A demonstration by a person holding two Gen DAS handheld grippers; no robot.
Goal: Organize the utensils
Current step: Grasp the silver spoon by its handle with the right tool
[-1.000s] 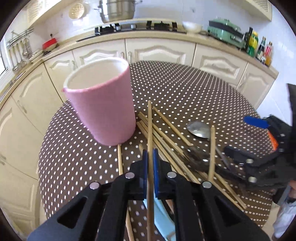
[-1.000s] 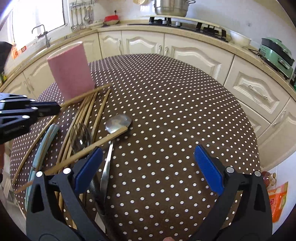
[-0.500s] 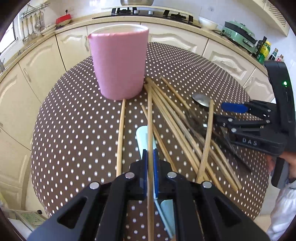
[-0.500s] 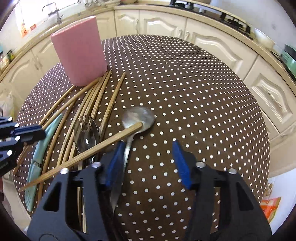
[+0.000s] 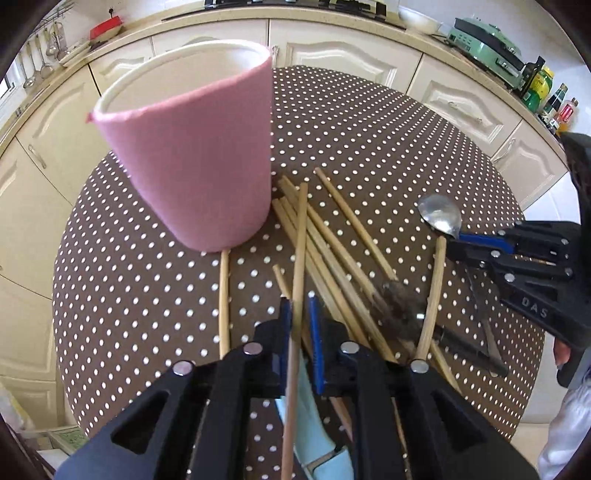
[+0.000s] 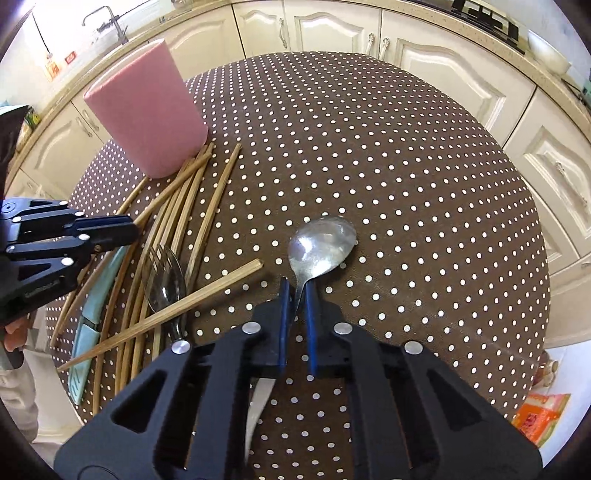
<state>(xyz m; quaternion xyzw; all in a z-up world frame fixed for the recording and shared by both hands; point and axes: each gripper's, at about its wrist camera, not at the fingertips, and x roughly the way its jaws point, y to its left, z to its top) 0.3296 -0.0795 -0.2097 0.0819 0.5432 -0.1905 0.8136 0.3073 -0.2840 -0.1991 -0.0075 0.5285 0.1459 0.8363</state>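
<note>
Utensils lie in a loose heap on the round, polka-dotted table [image 6: 406,155]: a fan of wooden chopsticks [image 6: 192,206], a metal fork [image 6: 164,273], a pale blue utensil [image 6: 94,299] at the heap's left edge, and a metal spoon [image 6: 321,245] a little apart on the right. A pink cylindrical holder [image 5: 192,158] stands upright just beyond the chopsticks' far ends, its white inside showing nothing from this angle. One thicker chopstick [image 6: 162,314] lies slantwise over the fork and the others. Cream cabinets [image 6: 332,22] curve round behind the table, with a green appliance [image 5: 484,37] and bottles [image 5: 546,96] on the counter.

The left gripper [image 5: 300,317] has its blue pads pressed on a single chopstick [image 5: 300,236], which points toward the holder's base. The right gripper [image 6: 296,295] has its jaws drawn nearly together, pinching the spoon's neck just below the bowl, while the handle runs back under the gripper body.
</note>
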